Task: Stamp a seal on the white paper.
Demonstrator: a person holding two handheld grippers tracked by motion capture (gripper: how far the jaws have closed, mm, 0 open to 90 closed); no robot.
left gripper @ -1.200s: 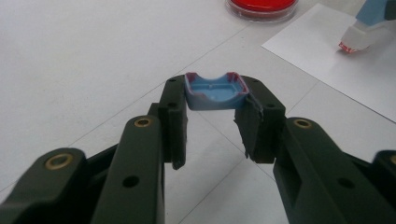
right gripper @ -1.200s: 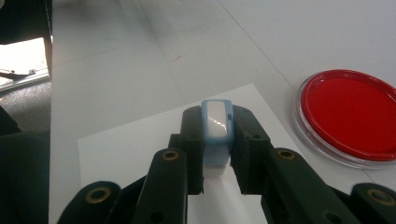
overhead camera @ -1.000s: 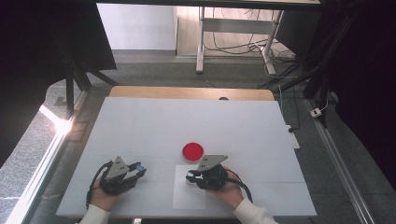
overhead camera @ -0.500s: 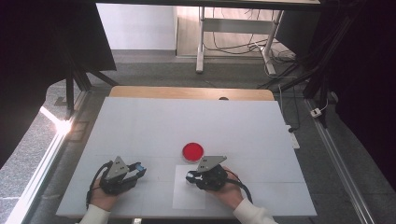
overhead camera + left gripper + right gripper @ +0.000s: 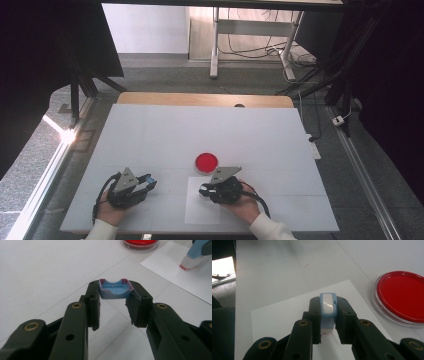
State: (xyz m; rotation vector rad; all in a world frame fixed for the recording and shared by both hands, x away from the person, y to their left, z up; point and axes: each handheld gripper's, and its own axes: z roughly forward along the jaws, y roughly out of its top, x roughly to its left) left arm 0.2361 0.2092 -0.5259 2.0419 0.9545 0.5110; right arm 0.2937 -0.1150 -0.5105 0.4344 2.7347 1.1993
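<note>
Paper anchors us: our right gripper clamps a blue stamp upon it; left of it, our left gripper pinches a blue cap; beyond it sits the red dish.

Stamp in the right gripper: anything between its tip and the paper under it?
Nothing visible. The right gripper is shut on the blue stamp, whose red-stained tip sits at the white paper, contact unclear. The red dish lies off to the side; the left gripper holds the blue cap apart.
</note>
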